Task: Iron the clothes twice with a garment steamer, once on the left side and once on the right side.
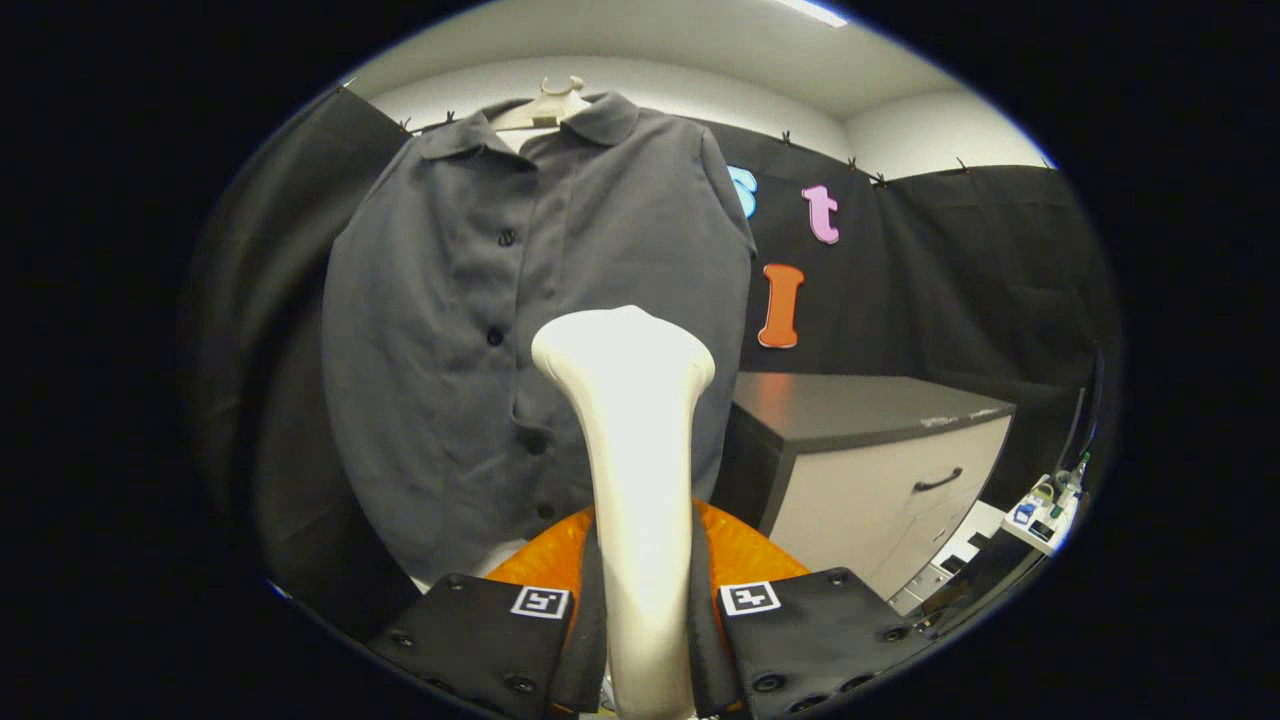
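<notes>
The gripper (640, 610) has its jaws closed on the white garment steamer's (630, 420) handle, head raised toward the dark grey shirt (450, 350), which hangs open-fronted from a hanger (545, 105), seemingly just short of the fabric, ready for a pass.

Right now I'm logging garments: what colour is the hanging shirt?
Plain dark grey shirt with dark buttons, clearest in the gripper view.

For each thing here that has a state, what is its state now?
Steamer: upright, clamped between the fingers.
Gripper: shut on the steamer.
Shirt: on a hanger, buttoned, just beyond the steamer head.
Cabinet: drawer closed.
</notes>
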